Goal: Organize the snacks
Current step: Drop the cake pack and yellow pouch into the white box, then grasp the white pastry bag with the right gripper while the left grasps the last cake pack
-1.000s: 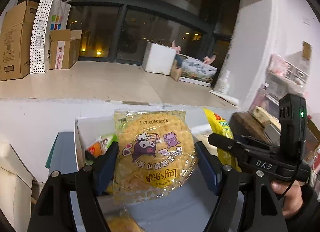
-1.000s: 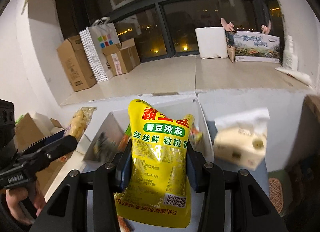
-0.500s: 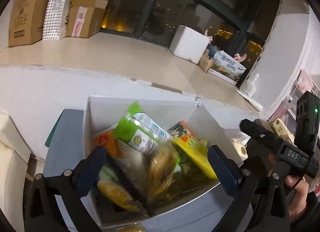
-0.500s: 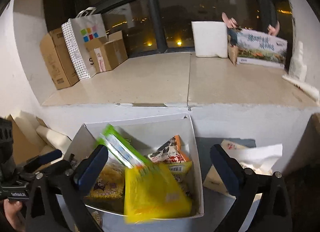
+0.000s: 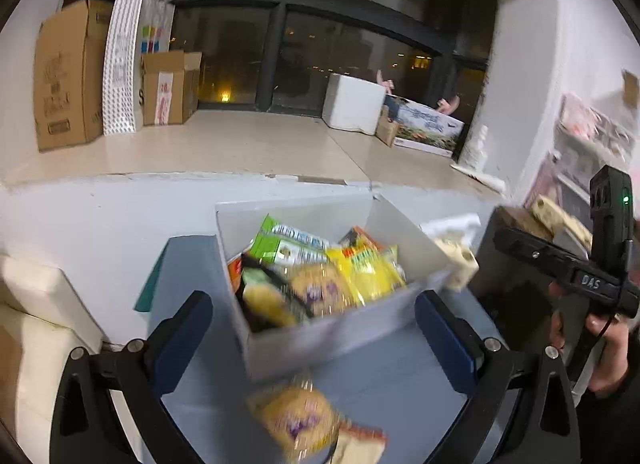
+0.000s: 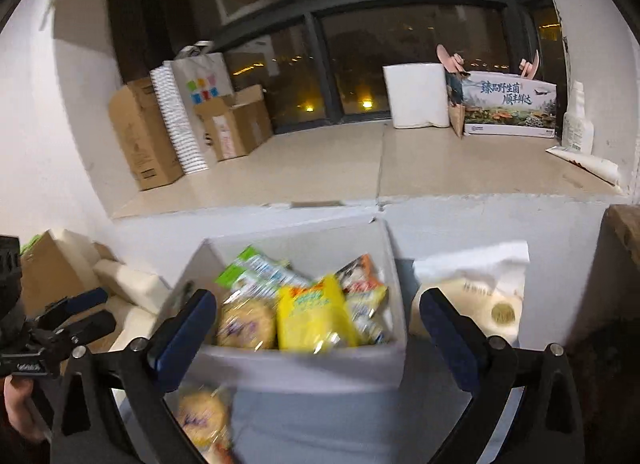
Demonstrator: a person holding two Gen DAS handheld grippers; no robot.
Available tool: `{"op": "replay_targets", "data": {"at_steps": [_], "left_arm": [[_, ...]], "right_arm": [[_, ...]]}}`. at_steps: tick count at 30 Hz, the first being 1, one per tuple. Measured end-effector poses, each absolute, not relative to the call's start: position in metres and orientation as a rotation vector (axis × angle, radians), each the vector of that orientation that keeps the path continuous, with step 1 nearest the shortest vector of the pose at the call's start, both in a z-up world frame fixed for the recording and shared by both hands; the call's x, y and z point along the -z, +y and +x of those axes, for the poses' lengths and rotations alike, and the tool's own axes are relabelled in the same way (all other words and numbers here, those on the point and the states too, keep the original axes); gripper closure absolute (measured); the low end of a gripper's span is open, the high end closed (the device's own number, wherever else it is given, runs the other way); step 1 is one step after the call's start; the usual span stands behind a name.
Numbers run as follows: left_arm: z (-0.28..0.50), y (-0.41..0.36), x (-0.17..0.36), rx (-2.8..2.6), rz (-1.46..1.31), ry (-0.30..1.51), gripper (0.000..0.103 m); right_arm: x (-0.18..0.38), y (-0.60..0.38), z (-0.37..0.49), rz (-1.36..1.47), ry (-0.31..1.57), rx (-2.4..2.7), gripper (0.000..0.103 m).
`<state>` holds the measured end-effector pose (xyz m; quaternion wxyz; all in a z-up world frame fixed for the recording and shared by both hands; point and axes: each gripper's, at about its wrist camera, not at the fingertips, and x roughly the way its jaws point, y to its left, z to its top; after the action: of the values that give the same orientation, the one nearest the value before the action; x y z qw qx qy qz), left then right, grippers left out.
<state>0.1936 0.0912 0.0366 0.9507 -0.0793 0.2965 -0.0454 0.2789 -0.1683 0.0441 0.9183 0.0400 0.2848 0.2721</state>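
Snack packets fill the white cardboard box at frame centre; left tongs and right tongs gape wide, holding nothing.

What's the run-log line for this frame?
left gripper: open, empty | right gripper: open, empty | white box: holds snacks | round snack pack: outside, on table
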Motion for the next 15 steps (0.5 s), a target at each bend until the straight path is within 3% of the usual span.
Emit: {"op": "replay_targets", "data": {"at_steps": [9,15], "left_arm": [[0.06,0.091,-0.007,0.077,-0.179,0.608,0.0],[0.014,0.094,0.027,0.048,-0.263,0.641,0.0]], "right_arm": [[0.015,-0.171,0.148,0.036,0.596,-0.672,0.0],[0.073,-0.139,0.112,-0.094,0.69,-0.729,0.0]]}}
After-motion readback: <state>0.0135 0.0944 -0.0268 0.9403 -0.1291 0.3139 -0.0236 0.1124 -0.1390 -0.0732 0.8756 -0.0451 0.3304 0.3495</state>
